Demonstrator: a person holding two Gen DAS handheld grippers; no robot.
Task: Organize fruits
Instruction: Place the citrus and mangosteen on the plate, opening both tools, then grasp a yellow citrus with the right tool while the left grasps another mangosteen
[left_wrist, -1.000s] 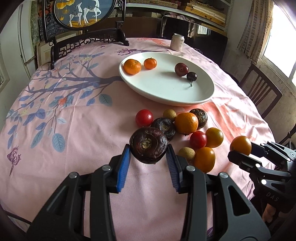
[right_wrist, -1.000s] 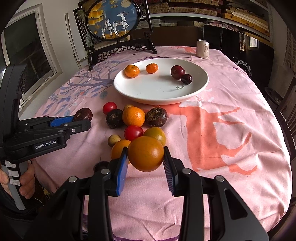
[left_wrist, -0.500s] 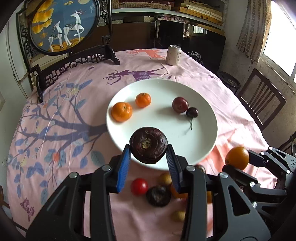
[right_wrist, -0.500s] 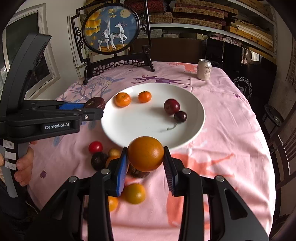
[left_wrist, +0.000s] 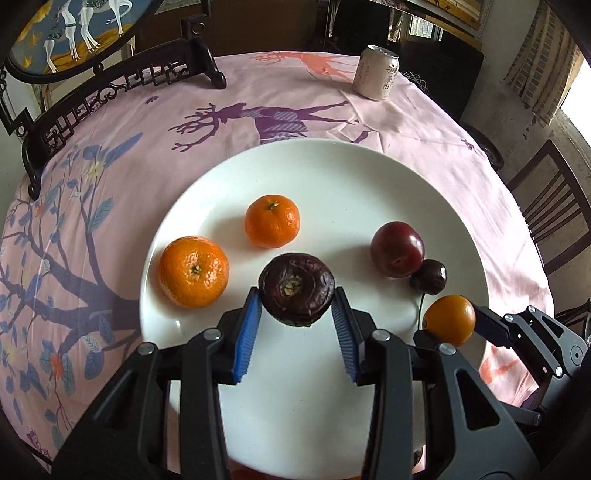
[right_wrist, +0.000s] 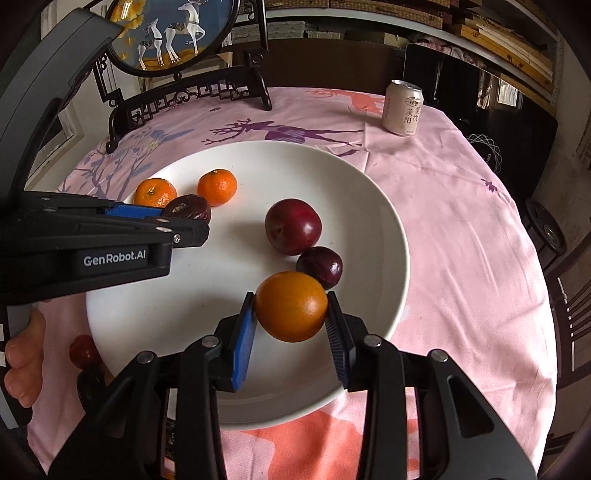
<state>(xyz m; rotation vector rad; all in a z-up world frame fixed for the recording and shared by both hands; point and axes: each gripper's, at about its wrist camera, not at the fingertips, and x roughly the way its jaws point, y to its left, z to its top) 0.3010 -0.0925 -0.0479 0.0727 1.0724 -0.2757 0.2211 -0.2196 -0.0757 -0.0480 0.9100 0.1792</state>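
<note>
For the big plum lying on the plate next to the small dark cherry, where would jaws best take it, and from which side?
Grip the big plum across its widest middle, coming from above. It is round and smooth, so pads off centre would likely slip. Set the jaws along the line running from the tangerines side to the plate's rim, because the cherry touches its near side and would block a pad there.

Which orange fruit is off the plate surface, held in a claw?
The smooth orange fruit in the right claw; both stemmed tangerines rest on the plate.

Right gripper (right_wrist: 291, 308) is clamped on an orange fruit (right_wrist: 291, 306) at lower centre, over the white plate (right_wrist: 384, 229), just below two dark plums (right_wrist: 293, 226).
</note>
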